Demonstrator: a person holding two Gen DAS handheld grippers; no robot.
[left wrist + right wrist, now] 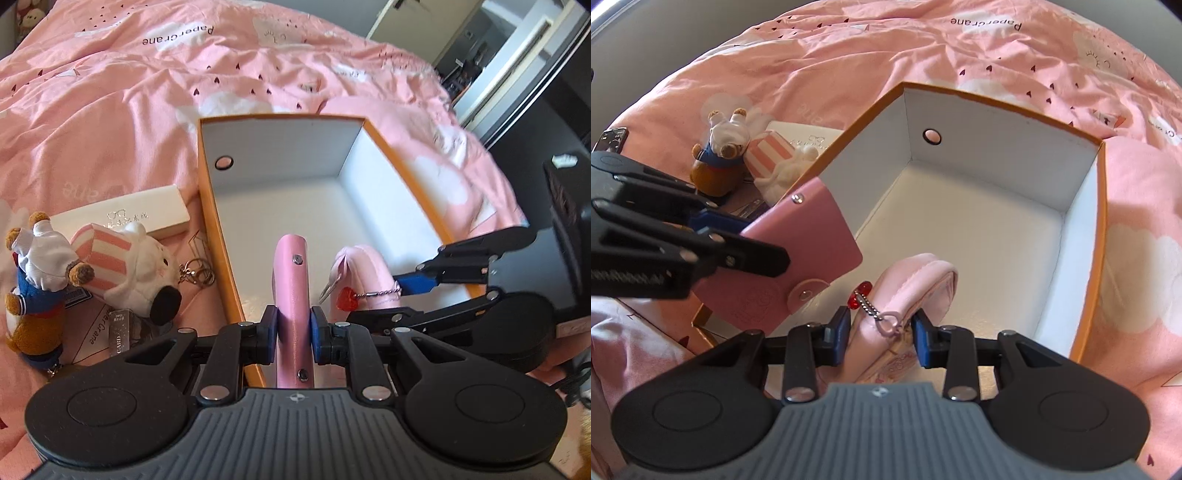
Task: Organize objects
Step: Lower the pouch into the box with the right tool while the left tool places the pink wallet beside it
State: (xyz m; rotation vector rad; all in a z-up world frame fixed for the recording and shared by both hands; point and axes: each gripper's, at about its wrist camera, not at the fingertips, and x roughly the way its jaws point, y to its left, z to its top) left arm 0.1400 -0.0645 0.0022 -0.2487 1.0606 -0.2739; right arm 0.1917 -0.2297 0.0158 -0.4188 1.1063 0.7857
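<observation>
My left gripper [293, 325] is clamped on a pink card holder [291, 295], held edge-on above the near left wall of the open box [210, 206]. My right gripper [879, 332] is clenched on a pale pink zip pouch [908, 288], which hangs over the box floor near the front; a red heart charm [860, 293] on a short chain dangles from its zipper pull.

The box is orange outside and white inside, with a round finger hole [224, 162] in its left wall. Apart from the held pouch, its floor shows nothing lying on it.

Beside the box, to its left, several items lie close together on the bedding: a white glasses case [125, 216], a white plush pig with a pink-striped part [129, 266], a brown teddy bear in a blue and white outfit [33, 284], a cluster of key rings [197, 273] and a small tag or card [120, 338]. None of these obstructs the box opening.

The surface is a bed covered by a rumpled pink duvet [129, 92] printed with small hearts, white clouds and the words "Paper crane". Dark furniture and a doorway [517, 62] stand beyond the bed's far corner.
</observation>
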